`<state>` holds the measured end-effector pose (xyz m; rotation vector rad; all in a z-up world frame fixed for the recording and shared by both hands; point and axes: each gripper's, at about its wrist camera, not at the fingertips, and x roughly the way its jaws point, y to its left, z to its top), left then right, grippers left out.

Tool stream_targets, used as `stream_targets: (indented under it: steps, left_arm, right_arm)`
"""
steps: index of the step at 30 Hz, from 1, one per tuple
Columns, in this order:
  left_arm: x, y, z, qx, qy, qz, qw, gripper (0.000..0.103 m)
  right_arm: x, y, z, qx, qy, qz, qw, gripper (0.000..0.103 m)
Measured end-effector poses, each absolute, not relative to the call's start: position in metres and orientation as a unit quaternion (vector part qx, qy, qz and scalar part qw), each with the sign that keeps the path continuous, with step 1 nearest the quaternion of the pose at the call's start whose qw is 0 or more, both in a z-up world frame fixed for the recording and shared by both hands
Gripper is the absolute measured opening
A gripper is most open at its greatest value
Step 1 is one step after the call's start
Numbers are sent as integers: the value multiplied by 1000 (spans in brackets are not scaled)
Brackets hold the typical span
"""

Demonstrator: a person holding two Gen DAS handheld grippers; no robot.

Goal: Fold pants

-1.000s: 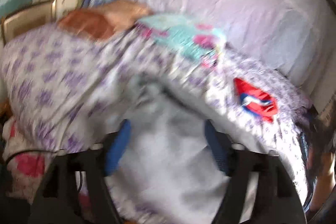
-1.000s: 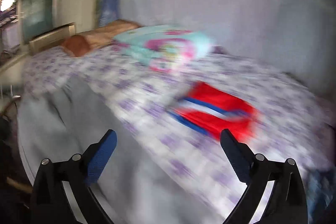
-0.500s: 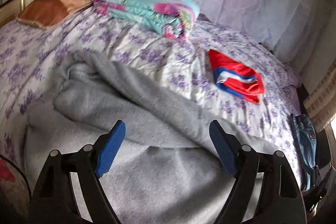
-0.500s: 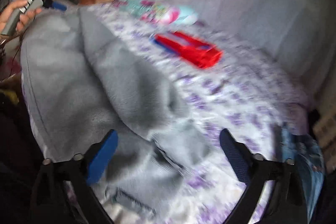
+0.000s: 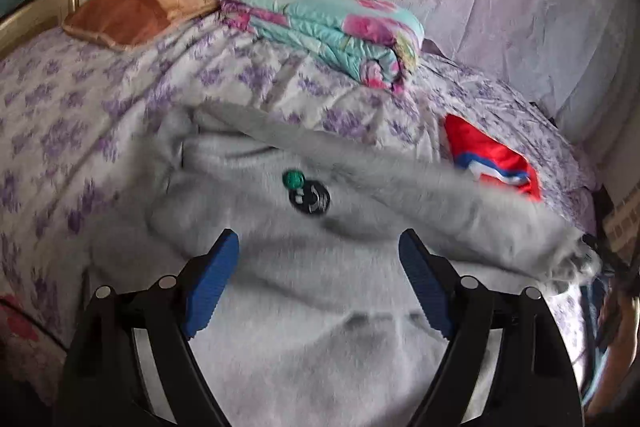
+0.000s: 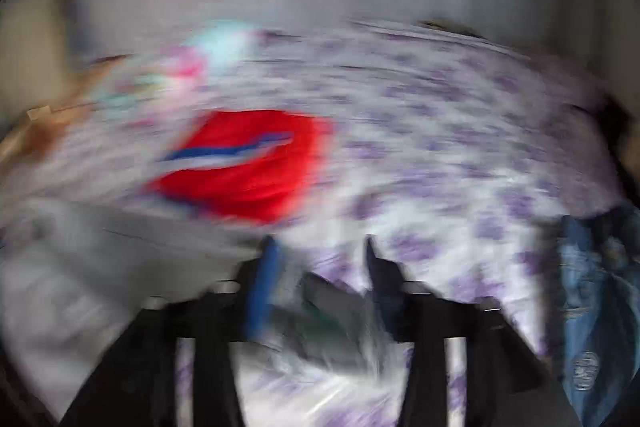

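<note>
Left tongs (image 5: 318,267) wide apart, blue pads (image 5: 210,283) clear of any cloth, hovering above the fluffy grey fleece pants (image 5: 320,327). Pants spread directly below and ahead of these tongs, bunched in thick folds, a small round black-and-green emblem (image 5: 308,195) just beyond the pad tips. One grey fold running from ahead-left across to the far right of the tongs, ending in a ragged edge at the right border of the view. All resting on a bed with a white sheet printed with purple flowers (image 5: 80,115).

Farther ahead of the left tongs: folded turquoise quilt with pink flowers (image 5: 336,27); to its left an orange-brown satin pillow (image 5: 152,7). Ahead-right, partly tucked behind the grey fold, a folded red garment with blue and white stripes (image 5: 492,159).

Right tongs (image 6: 320,275) closing, gap now middling, view heavily smeared. A scrap of grey cloth with a darker patch between the pads, close to the base; whether pressed cannot be told. Main grey mass (image 6: 80,267) to the left of these tongs, red garment ahead-left, blue denim piece (image 6: 592,307) at the far right, flowered sheet straight ahead.
</note>
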<state>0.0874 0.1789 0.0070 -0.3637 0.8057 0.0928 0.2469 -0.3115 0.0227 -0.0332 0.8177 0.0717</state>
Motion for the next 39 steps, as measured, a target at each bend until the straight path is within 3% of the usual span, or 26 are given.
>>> stream_targets:
  steps: [3, 5, 7, 12, 18, 19, 20, 21, 28, 31, 32, 34, 36, 39]
  left_arm:
    - [98, 189, 10, -182, 393, 48, 900, 80]
    - [99, 201, 12, -184, 390, 58, 900, 80]
    - [100, 221, 13, -186, 384, 85, 900, 83]
    - [115, 284, 2, -210, 392, 142, 884, 84]
    - [158, 286, -46, -180, 472, 104, 857, 84]
    - [163, 280, -52, -166, 480, 105, 855, 87]
    - [167, 270, -57, -136, 485, 118, 856, 87]
    - [168, 261, -58, -111, 481, 127, 860, 87]
    - [158, 223, -35, -88, 433, 110, 890, 86]
    - [168, 196, -34, -63, 426, 97, 897, 87]
    - [174, 189, -40, -58, 435, 96, 894, 87]
    - [188, 183, -57, -51, 461, 106, 880, 88]
    - [190, 182, -62, -47, 466, 110, 877, 89]
    - [179, 192, -47, -77, 462, 90, 879, 89]
  right_arm:
    - [260, -332, 2, 29, 424, 18, 905, 66]
    - [244, -347, -9, 73, 419, 39, 904, 92]
    - [229, -359, -21, 103, 416, 40, 903, 100]
    - [221, -365, -60, 200, 446, 69, 870, 100]
    - [238, -331, -85, 185, 460, 112, 861, 100]
    - [239, -324, -85, 167, 459, 111, 866, 90]
    - [240, -316, -83, 147, 459, 119, 868, 30]
    - [242, -315, -82, 154, 464, 136, 861, 13]
    - [198, -345, -9, 132, 371, 100, 914, 13]
    - [195, -367, -10, 120, 389, 65, 911, 16]
    - [203, -375, -29, 125, 426, 49, 895, 35]
    - [213, -387, -76, 132, 503, 18, 854, 59]
    - [192, -392, -72, 131, 460, 14, 878, 67]
    - [155, -401, -50, 165, 427, 41, 888, 70]
